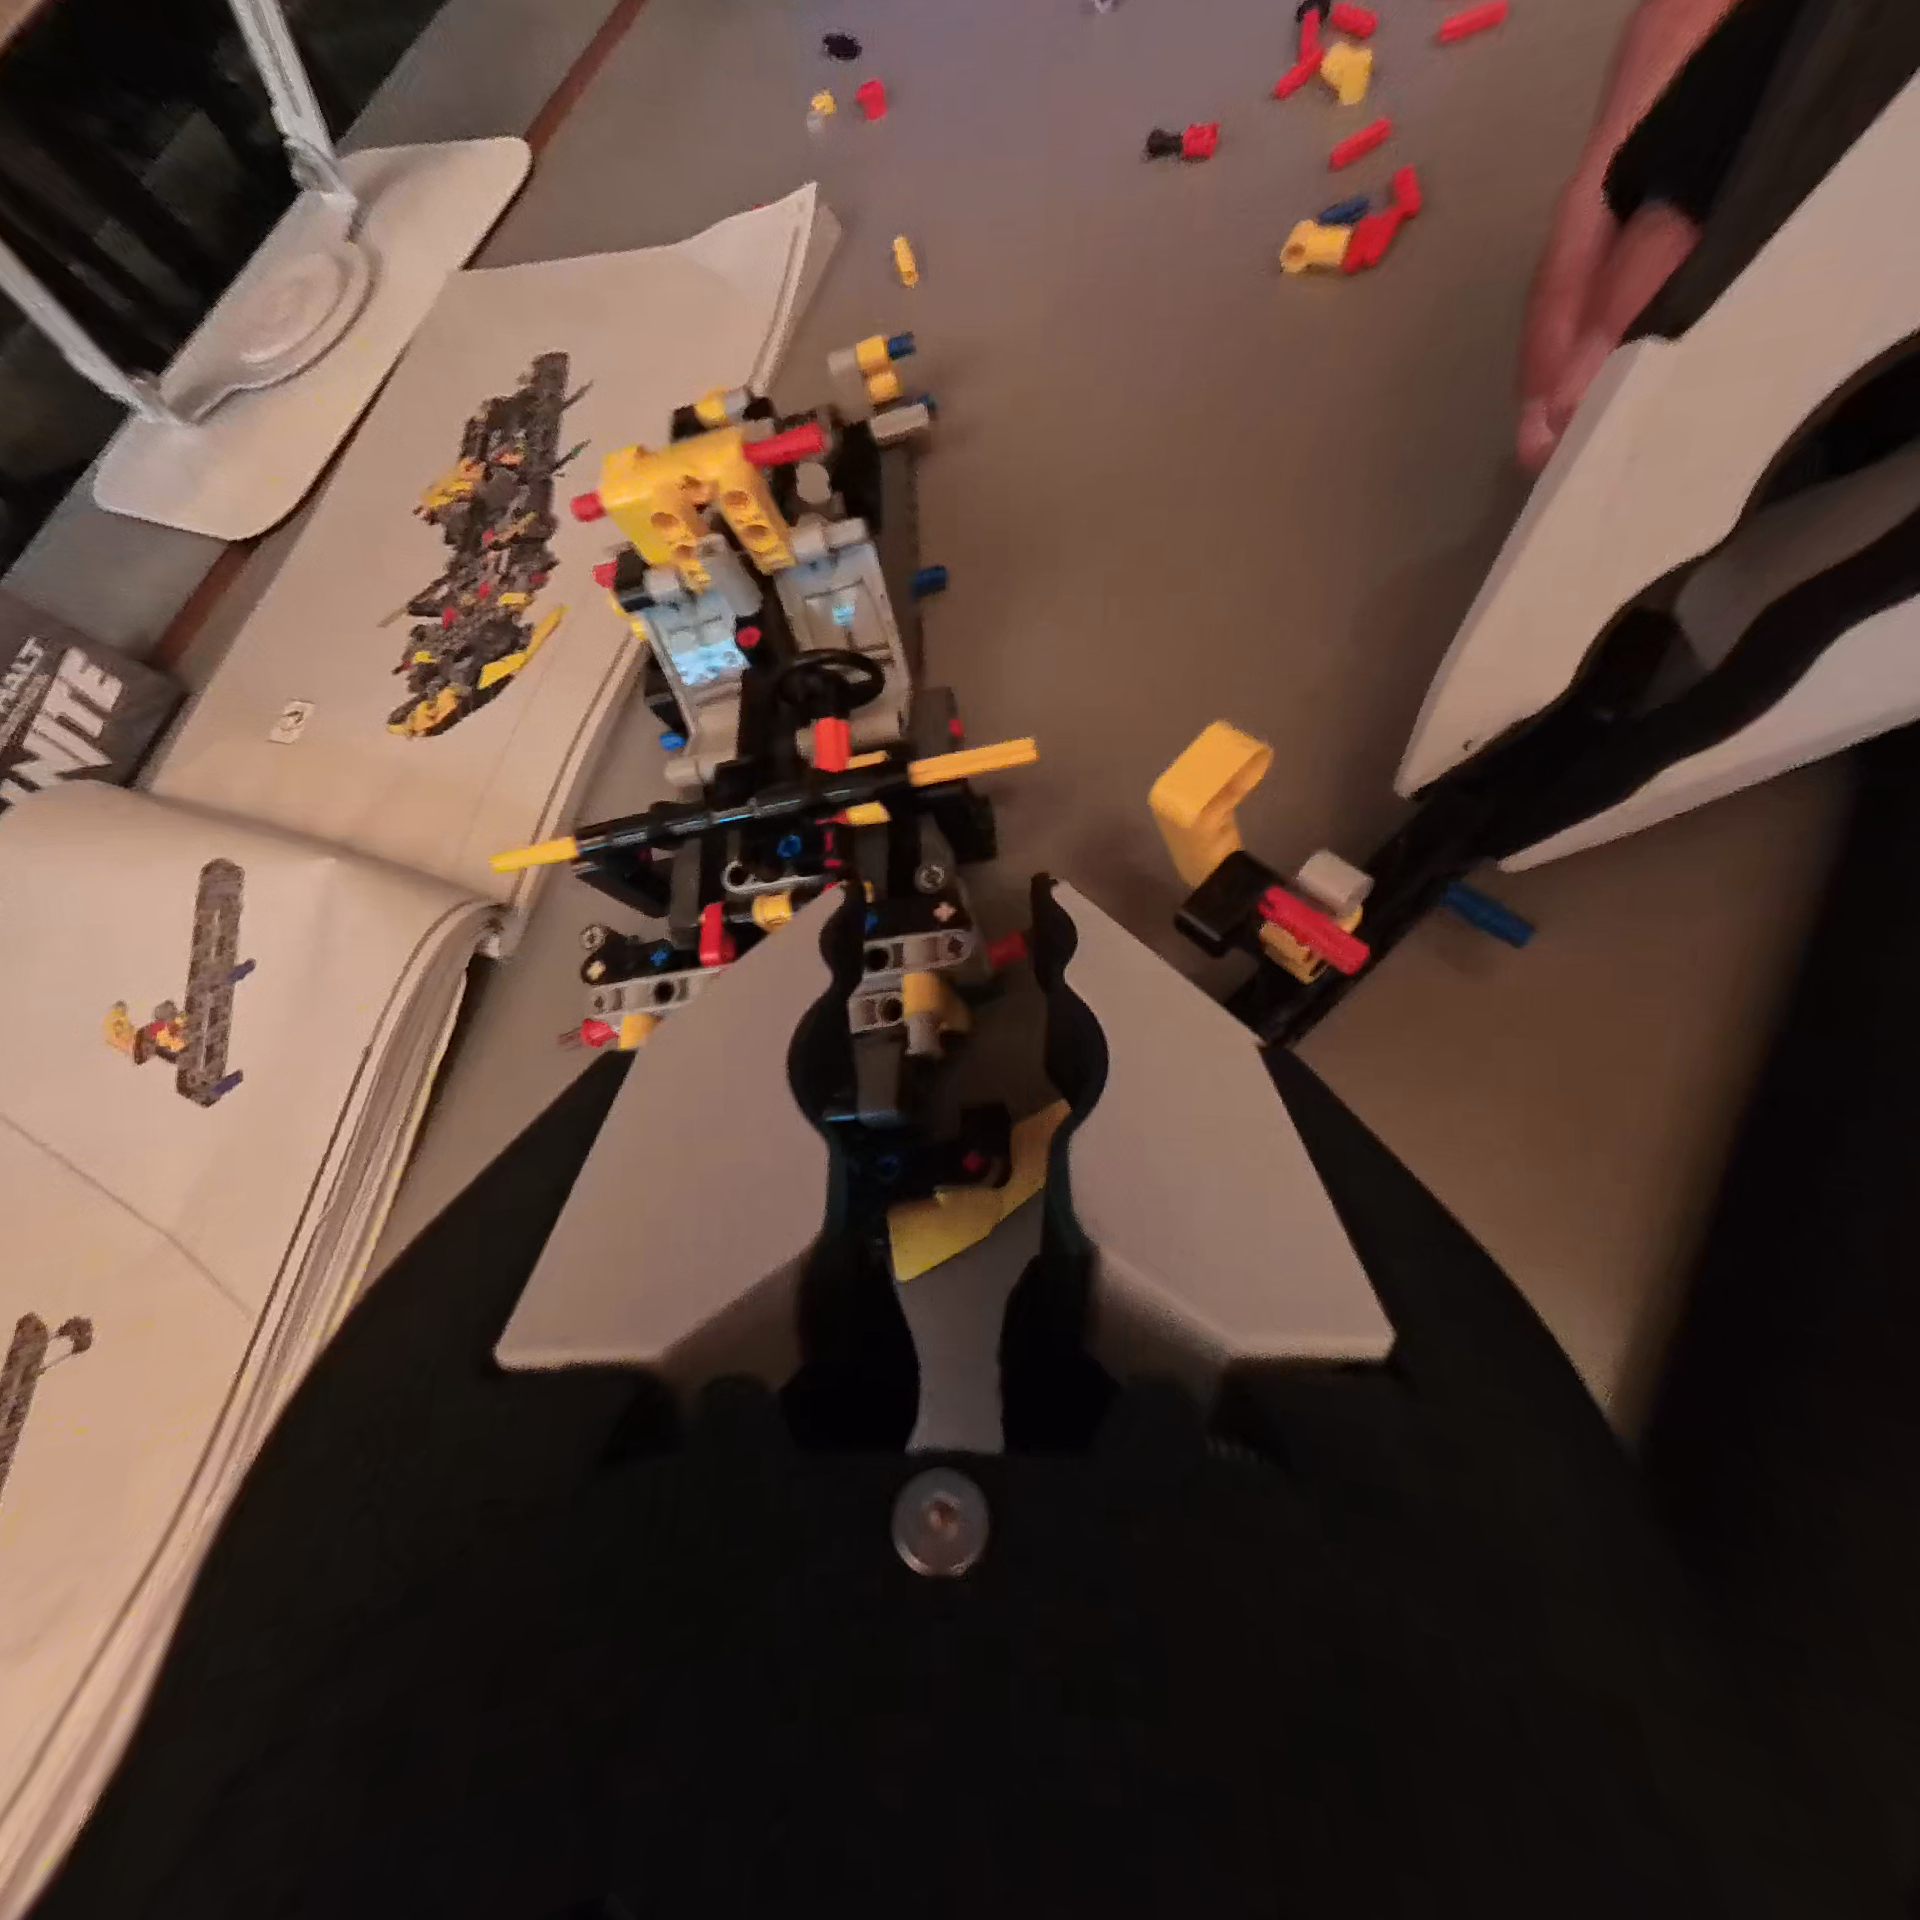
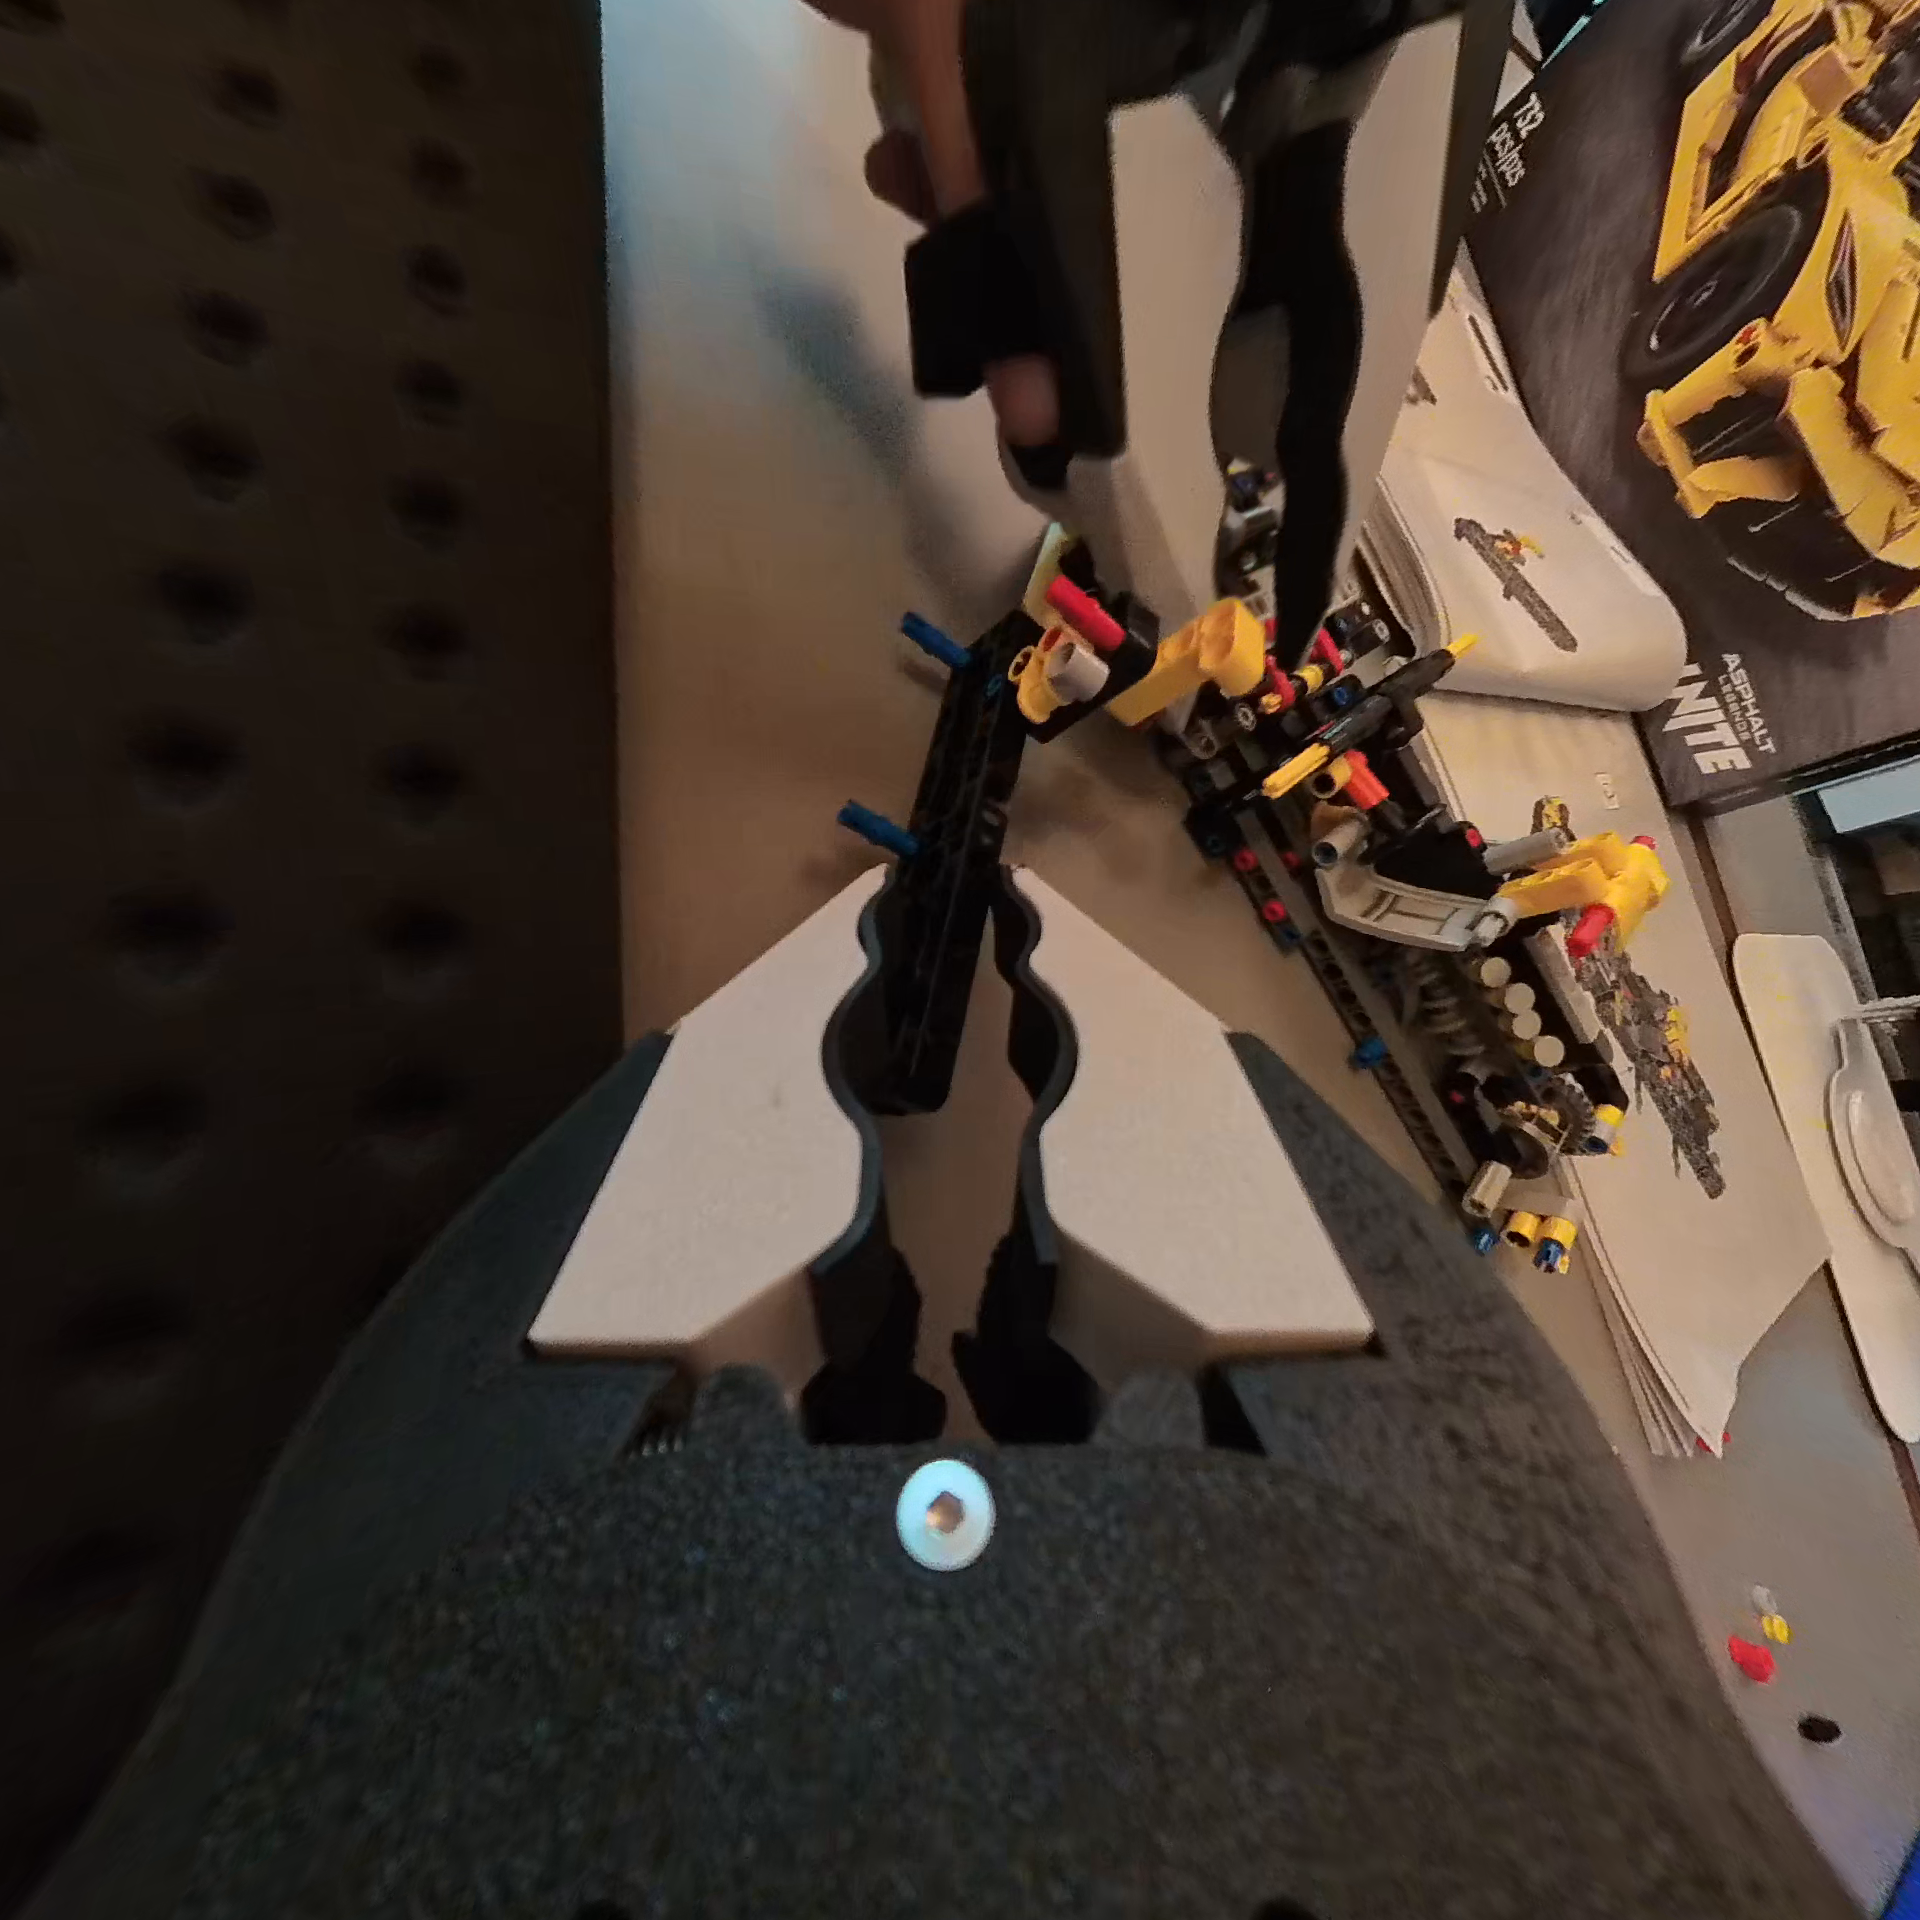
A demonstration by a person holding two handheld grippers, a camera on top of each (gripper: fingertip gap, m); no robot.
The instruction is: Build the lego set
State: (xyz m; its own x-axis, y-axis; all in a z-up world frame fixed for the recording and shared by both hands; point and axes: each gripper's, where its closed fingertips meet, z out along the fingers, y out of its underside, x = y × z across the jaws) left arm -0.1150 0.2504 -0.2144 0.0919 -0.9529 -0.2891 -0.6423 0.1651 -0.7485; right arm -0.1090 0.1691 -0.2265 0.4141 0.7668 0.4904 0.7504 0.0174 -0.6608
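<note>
A long black, grey and yellow Lego car chassis (image 1: 769, 644) lies on the grey table; it also shows in the right wrist view (image 2: 1403, 914). My left gripper (image 1: 940, 904) is closed around its near end, one finger on each side. My right gripper (image 2: 948, 878) is shut on a long black beam (image 2: 961, 810) with blue pins. The beam carries a small yellow, red and grey sub-assembly (image 2: 1184, 655) at its far end, held next to the chassis side. In the left wrist view this sub-assembly (image 1: 1205, 800) sits just right of the chassis.
An open instruction booklet (image 1: 312, 727) lies left of the chassis, partly under it. The set's box (image 2: 1714, 364) and a white lamp base (image 1: 301, 312) lie beyond. Loose red and yellow pieces (image 1: 1340, 156) are scattered at the far end. A person's hand (image 1: 1579, 312) shows at the right.
</note>
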